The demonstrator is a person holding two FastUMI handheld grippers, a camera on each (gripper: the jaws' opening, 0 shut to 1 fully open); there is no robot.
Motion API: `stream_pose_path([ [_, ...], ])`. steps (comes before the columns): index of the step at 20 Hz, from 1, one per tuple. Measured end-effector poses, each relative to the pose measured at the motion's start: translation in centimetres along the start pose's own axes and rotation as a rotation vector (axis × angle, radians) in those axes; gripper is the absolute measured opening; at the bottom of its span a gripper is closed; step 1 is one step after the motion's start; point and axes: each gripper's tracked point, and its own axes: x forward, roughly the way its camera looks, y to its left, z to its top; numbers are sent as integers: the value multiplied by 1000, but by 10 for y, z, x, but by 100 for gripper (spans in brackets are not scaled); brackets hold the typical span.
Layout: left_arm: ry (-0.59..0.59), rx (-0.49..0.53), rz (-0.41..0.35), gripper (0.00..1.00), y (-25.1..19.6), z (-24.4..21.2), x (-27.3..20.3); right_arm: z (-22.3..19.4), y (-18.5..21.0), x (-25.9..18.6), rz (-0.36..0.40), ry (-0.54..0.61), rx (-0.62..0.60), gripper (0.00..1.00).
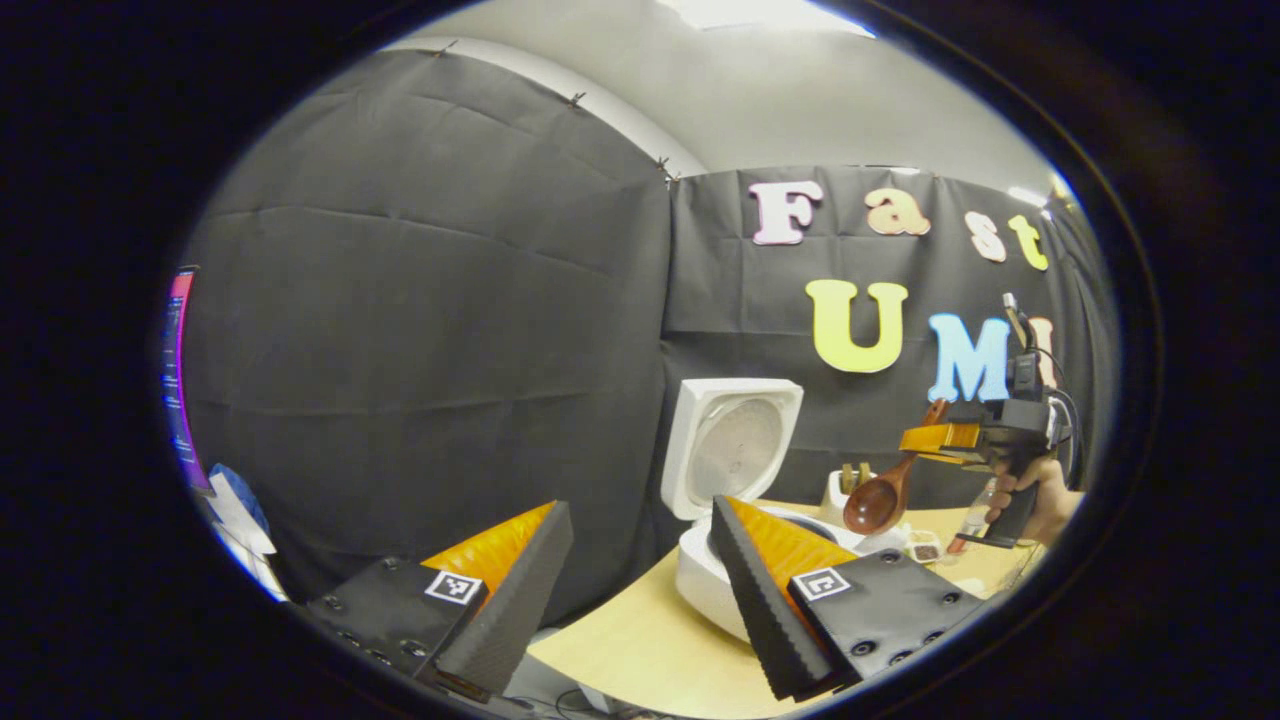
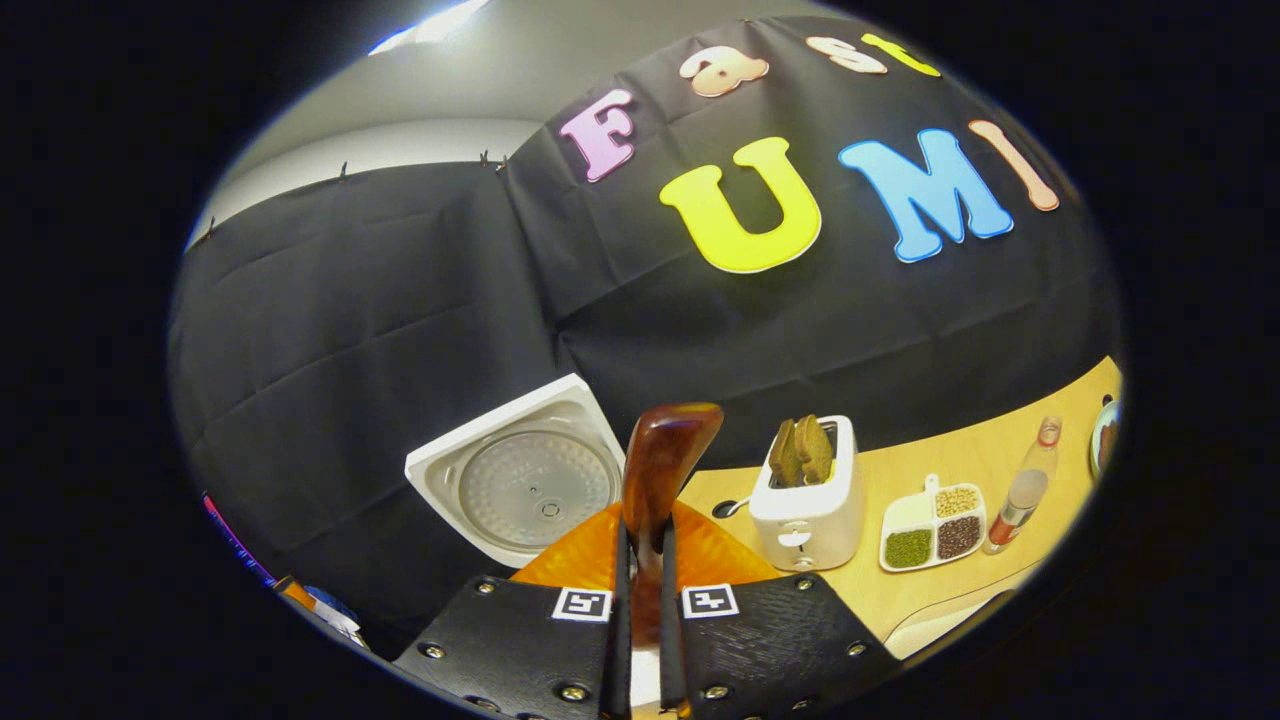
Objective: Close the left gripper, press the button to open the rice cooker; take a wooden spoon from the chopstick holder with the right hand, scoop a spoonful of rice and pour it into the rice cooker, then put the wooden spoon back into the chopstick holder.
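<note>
In the right gripper view the right gripper (image 2: 640, 560) has both fingers pressed on the handle of the wooden spoon (image 2: 660, 470), which sticks up past the open lid (image 2: 520, 480) of the rice cooker. In the left gripper view the left gripper (image 1: 640, 590) hangs with its fingers spread wide and empty just before the rice cooker (image 1: 700, 580), whose lid stands upright. There the spoon's bowl hangs above the pot, near the chopstick holder (image 1: 838, 492) on the wooden table (image 1: 640, 650).

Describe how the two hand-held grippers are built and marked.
Each hand-held gripper has two wedge-shaped fingers with ribbed faces, mounted on black textured plates fixed by screws, each plate bearing a square black-and-white tag. The right hand-held gripper has a black pistol-grip body with cables, held by a bare hand.
</note>
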Motion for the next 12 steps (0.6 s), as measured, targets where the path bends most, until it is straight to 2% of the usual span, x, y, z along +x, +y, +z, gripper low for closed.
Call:
stream_pose_path([
  [4,-20,18,-66,99,-39,9,2,23,-29,-30,-45,-38,4,12],
  [6,-24,22,-101,94,-60,12,2,33,-49,-46,-77,-53,6,12],
  [7,-26,18,-121,99,-71,13,5,36,-60,-54,-97,-62,9,12],
  [8,-27,15,-142,96,-83,15,6,42,-72,-62,-122,-74,15,11],
  [12,-43,22,-198,99,-119,20,5,52,-116,-102,-201,-98,51,12],
])
